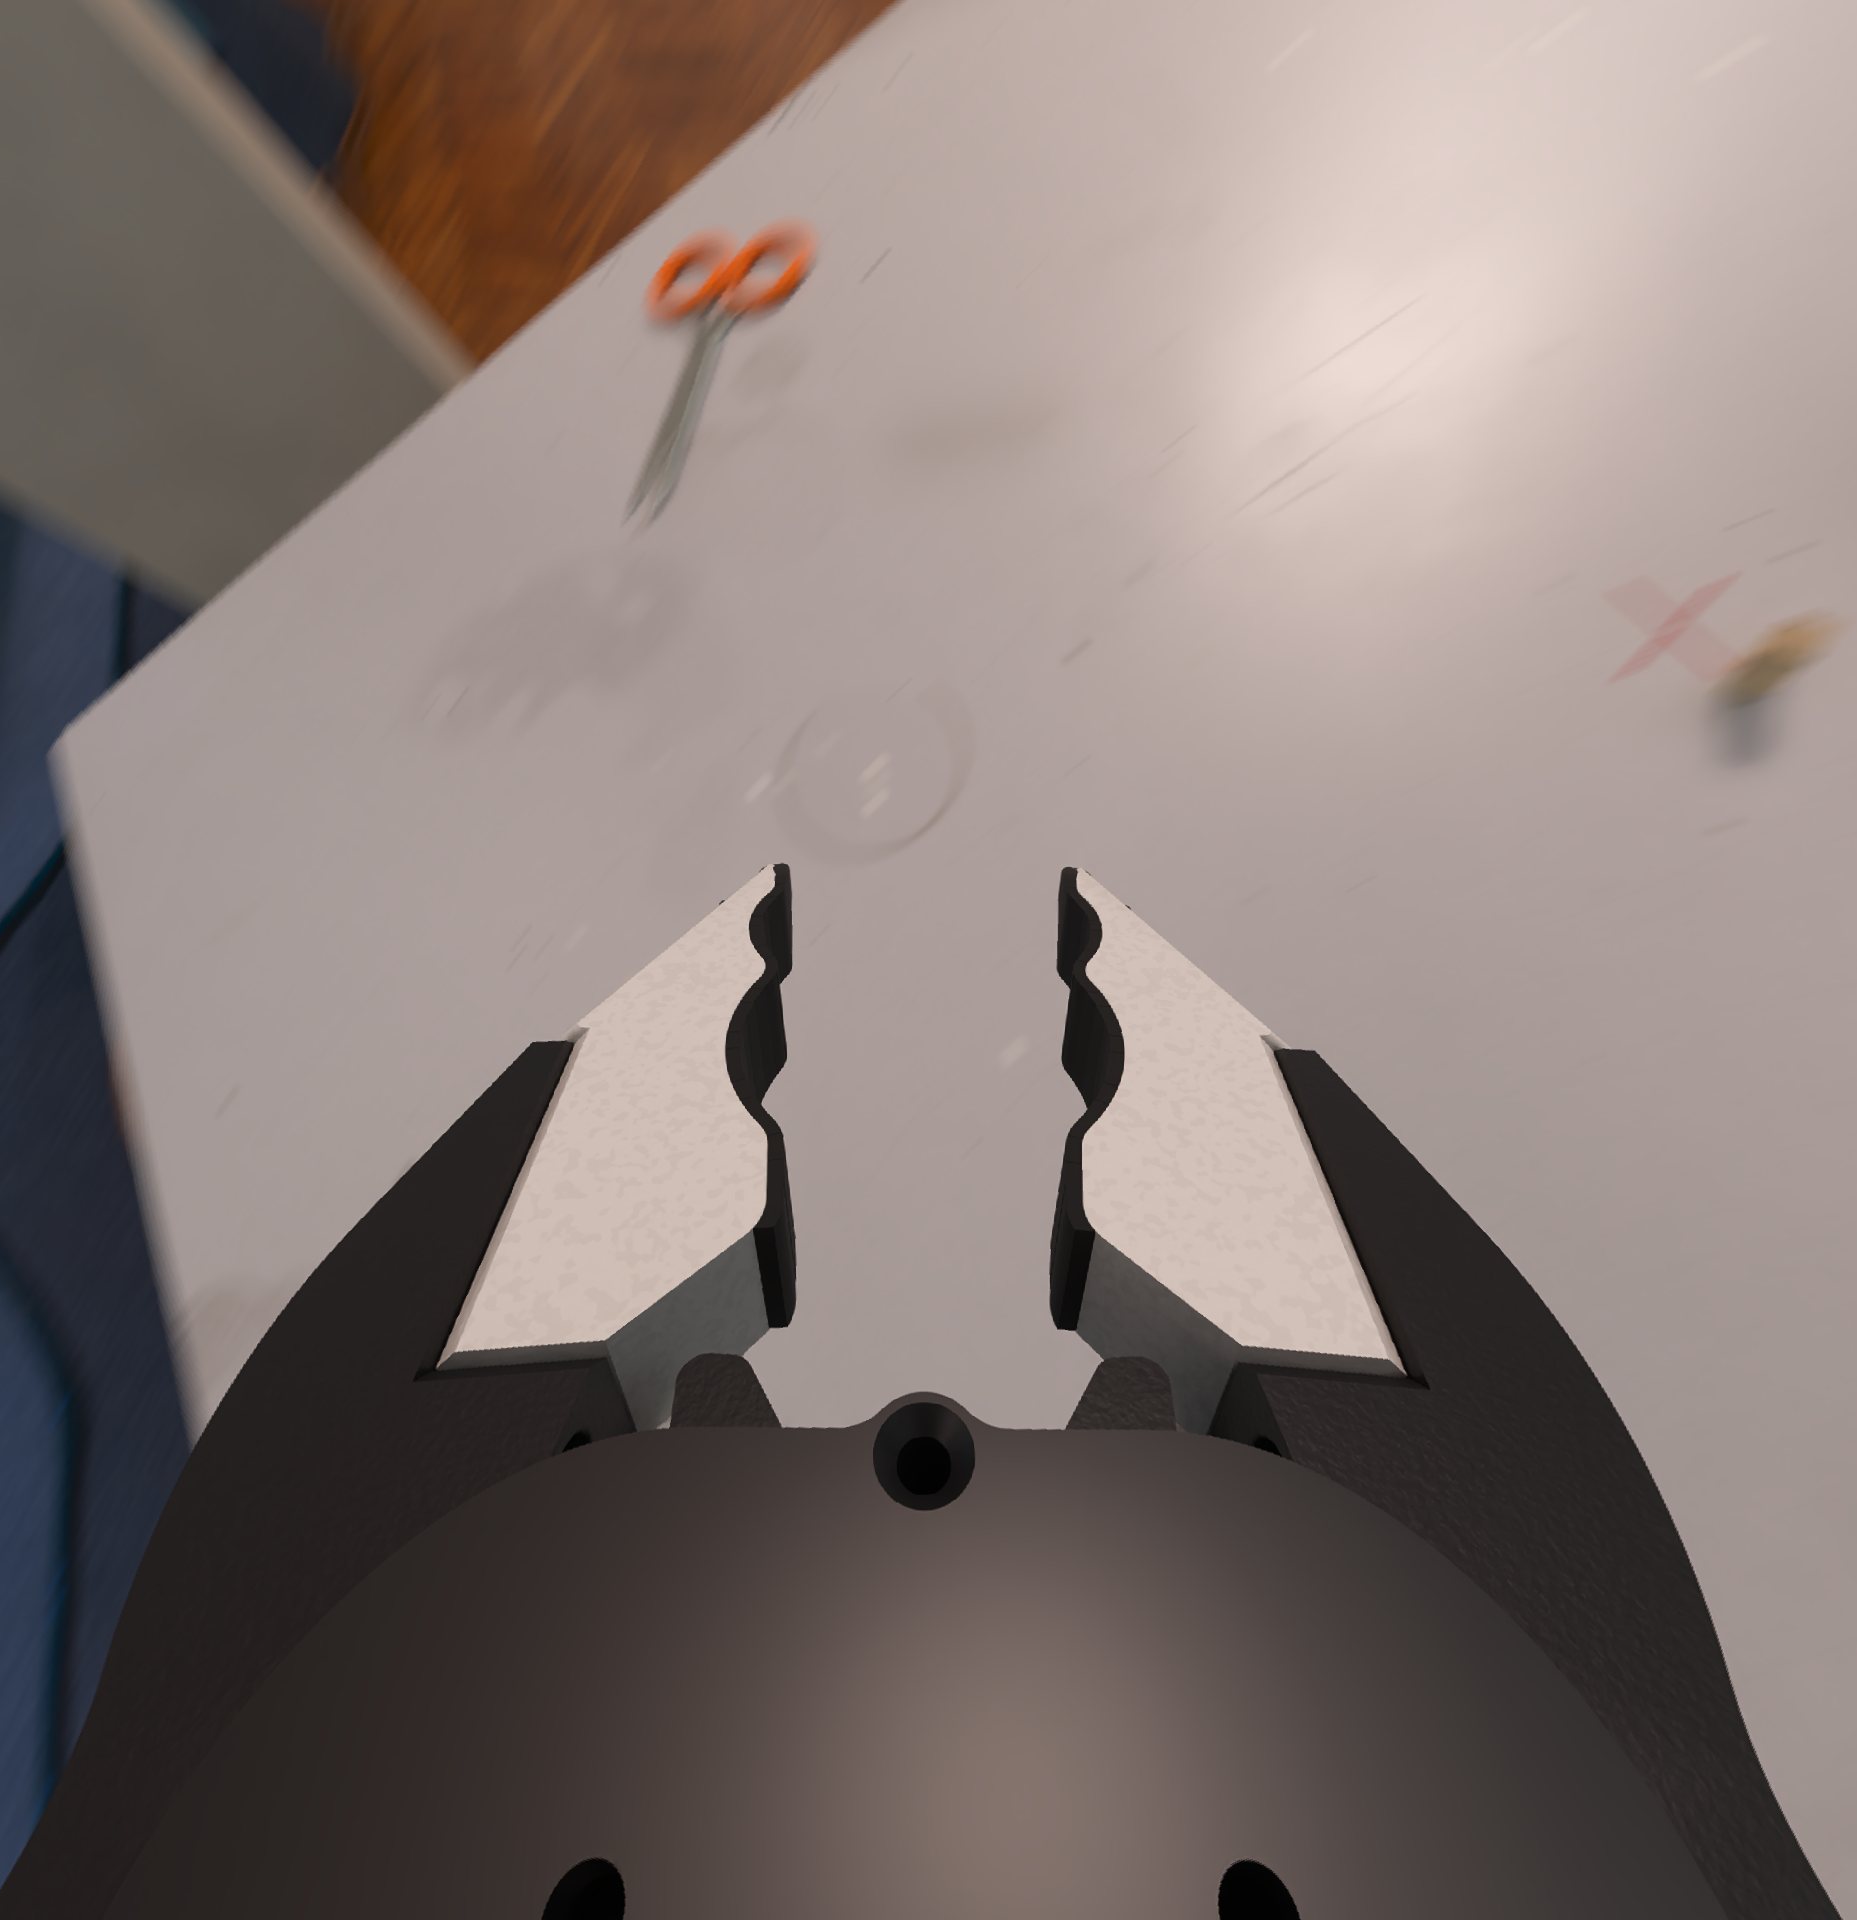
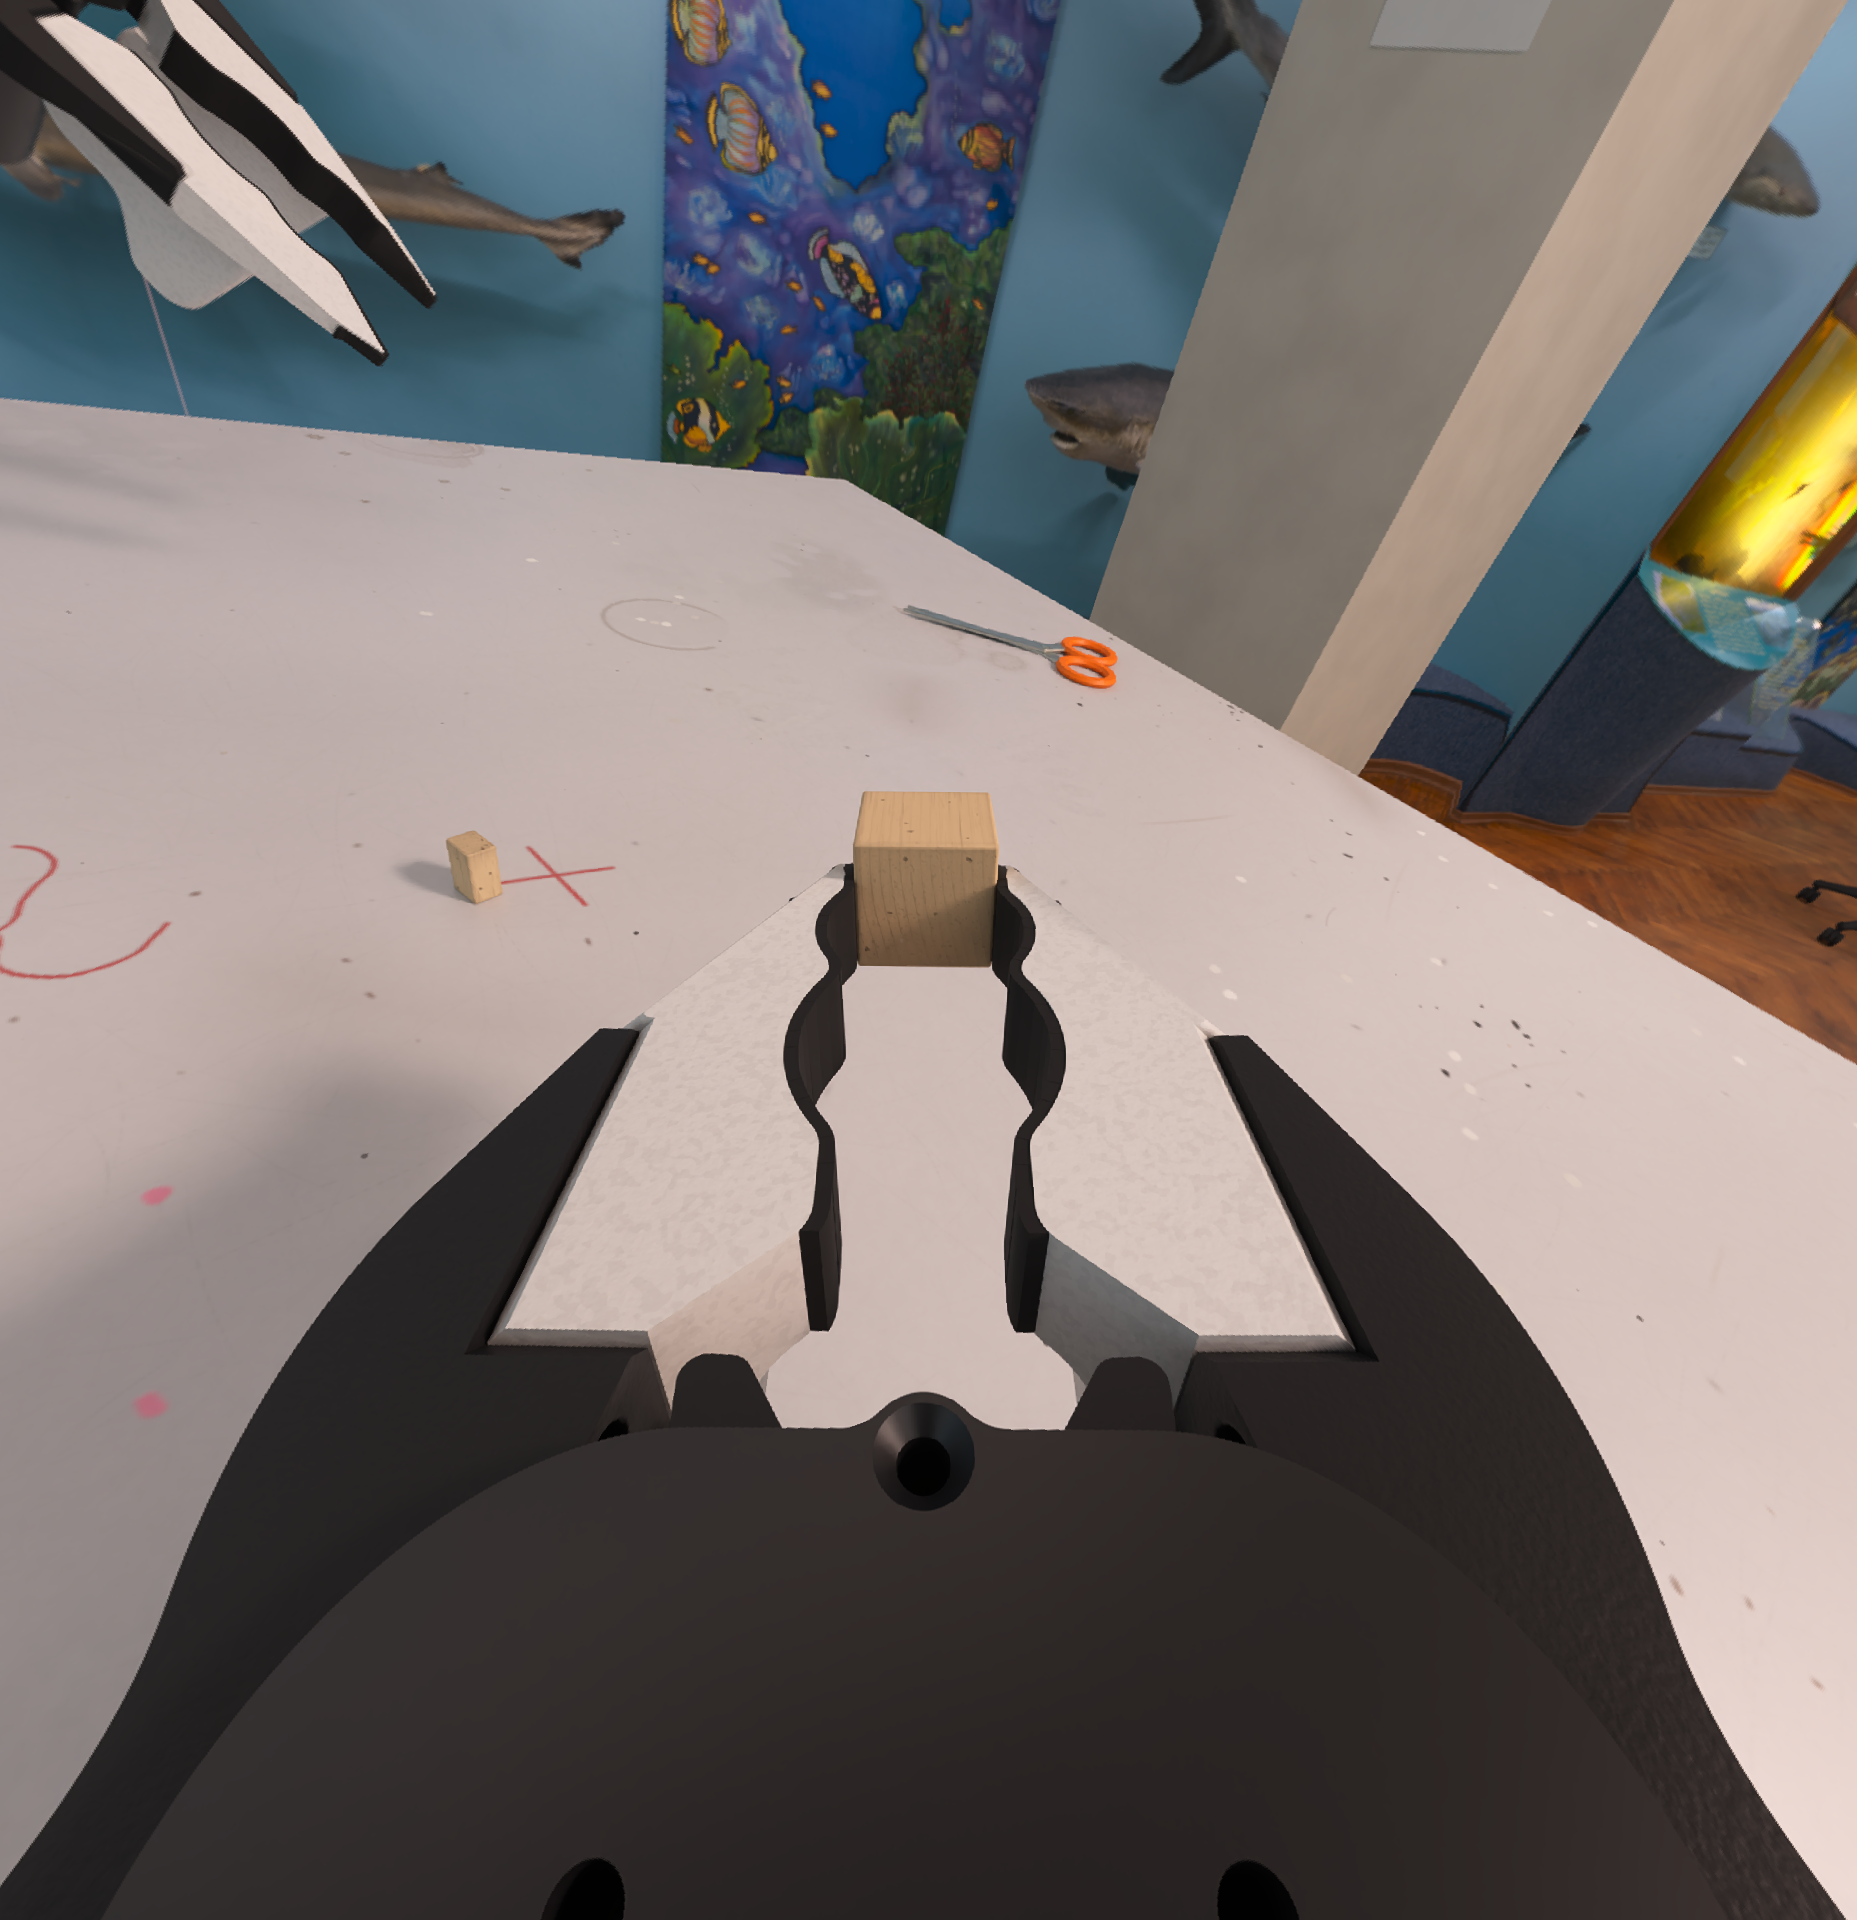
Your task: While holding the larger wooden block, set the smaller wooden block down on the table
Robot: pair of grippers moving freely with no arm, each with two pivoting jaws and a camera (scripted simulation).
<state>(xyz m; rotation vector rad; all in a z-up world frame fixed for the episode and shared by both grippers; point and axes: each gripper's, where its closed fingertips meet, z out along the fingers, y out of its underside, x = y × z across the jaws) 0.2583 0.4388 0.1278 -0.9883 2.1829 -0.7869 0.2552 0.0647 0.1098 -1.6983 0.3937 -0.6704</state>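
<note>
My right gripper (image 2: pixel 925 883) is shut on the larger wooden block (image 2: pixel 924 878), a pale cube held between its fingertips above the white table (image 2: pixel 1319 1039). The smaller wooden block (image 2: pixel 474 865) lies on the table to the left of it, beside a red cross mark (image 2: pixel 560 876). In the left wrist view the smaller block (image 1: pixel 1776 655) shows blurred at the right, by the same cross (image 1: pixel 1667 623). My left gripper (image 1: pixel 924 883) is open and empty, high above the table. It also shows in the right wrist view (image 2: pixel 394 327) at the top left.
Orange-handled scissors (image 2: pixel 1049 649) lie near the table's far edge; they also show in the left wrist view (image 1: pixel 711 332). A faint ring mark (image 1: pixel 877 774) is on the table. A beige pillar (image 2: pixel 1371 364) stands beyond the table. Red scribbles (image 2: pixel 51 925) mark the left.
</note>
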